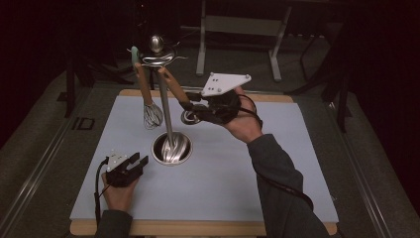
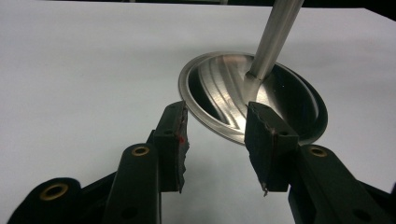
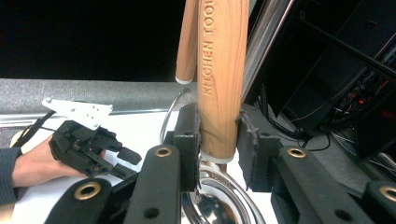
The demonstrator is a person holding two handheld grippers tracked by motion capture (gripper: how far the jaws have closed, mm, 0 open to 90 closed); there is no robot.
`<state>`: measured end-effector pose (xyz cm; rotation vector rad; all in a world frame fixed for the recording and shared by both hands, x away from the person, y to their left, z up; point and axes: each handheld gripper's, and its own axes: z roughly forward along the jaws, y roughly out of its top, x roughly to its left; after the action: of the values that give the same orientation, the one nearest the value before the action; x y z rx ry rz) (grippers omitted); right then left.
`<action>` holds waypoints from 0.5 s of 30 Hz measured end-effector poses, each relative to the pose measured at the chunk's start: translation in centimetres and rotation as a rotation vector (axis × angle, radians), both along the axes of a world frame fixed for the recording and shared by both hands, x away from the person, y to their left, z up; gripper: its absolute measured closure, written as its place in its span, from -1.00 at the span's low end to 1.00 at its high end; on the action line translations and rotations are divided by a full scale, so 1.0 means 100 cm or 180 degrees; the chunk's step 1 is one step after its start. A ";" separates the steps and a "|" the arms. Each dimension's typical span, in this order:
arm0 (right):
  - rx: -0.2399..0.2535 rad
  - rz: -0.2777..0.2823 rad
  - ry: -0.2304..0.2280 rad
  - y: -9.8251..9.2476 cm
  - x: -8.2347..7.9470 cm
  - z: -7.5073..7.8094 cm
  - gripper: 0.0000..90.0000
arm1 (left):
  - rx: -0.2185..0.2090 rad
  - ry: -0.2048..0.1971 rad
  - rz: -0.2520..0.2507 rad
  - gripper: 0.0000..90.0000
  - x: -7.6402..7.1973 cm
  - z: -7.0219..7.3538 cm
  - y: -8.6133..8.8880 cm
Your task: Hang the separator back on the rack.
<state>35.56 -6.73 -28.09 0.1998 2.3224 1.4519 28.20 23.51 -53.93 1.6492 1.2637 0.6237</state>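
A steel utensil stand (image 1: 166, 104) rises from its round base (image 1: 172, 148) on the white mat. A whisk (image 1: 152, 114) with a wooden handle hangs from the left of its top ring. My right gripper (image 1: 195, 110) is shut on the lower end of a second wooden-handled utensil (image 1: 174, 87), which leans up to the ring. In the right gripper view both pads of that gripper (image 3: 218, 140) press the handle (image 3: 219, 84), just above a steel head. My left gripper (image 1: 138, 162) rests open on the mat. Its jaws (image 2: 215, 126) point at the base (image 2: 224, 93) with nothing between them.
The white mat (image 1: 277, 148) covers a wooden table whose edge (image 1: 198, 228) runs along the front. A grey table frame (image 1: 237, 29) stands on the dark floor behind. Cables trail from both grippers.
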 end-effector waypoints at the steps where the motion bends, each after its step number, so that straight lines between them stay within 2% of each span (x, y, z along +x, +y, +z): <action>1: 0.0000 -0.0008 0.0007 0.001 0.000 0.000 0.57 | -0.0001 0.0001 -0.0001 0.32 0.000 0.000 0.000; 15: 0.0006 -0.0051 0.0015 0.005 0.004 0.005 0.57 | 0.0001 -0.0003 -0.0001 0.32 0.000 0.000 0.000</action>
<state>35.98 -6.24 -27.54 0.2220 2.3180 1.4473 28.18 23.50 -53.93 1.6491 1.2628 0.6247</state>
